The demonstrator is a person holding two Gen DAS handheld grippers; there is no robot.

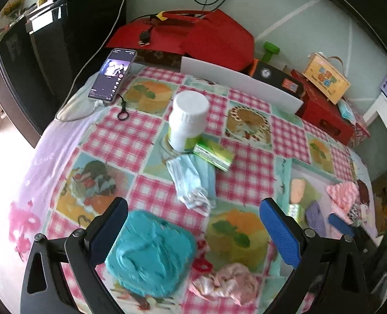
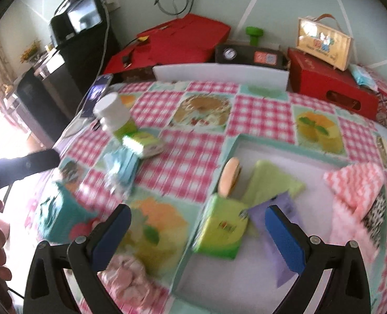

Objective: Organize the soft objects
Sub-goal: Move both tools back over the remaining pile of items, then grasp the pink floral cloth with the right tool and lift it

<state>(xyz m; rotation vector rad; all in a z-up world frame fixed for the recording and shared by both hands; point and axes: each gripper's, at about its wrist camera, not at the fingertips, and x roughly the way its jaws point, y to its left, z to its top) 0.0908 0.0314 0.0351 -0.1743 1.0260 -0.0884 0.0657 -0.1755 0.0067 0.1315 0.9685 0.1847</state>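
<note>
Soft cloths crowd a table dressed in a glossy pink-gingham cloth (image 1: 120, 136) printed with fruit panels: a fuzzy teal towel (image 1: 151, 251) and a crumpled pink satin piece (image 1: 227, 282) lie at its near edge, between the left gripper's (image 1: 193, 235) wide-spread blue-padded jaws. The right gripper (image 2: 197, 238), jaws equally spread and empty, hangs above a shallow white tray (image 2: 292, 154) toward the table's right edge holding a green tissue pack (image 2: 219, 233), a lime cloth (image 2: 269, 183), a lilac cloth (image 2: 272, 225) and a pink chevron-knit cloth (image 2: 355, 183).
</note>
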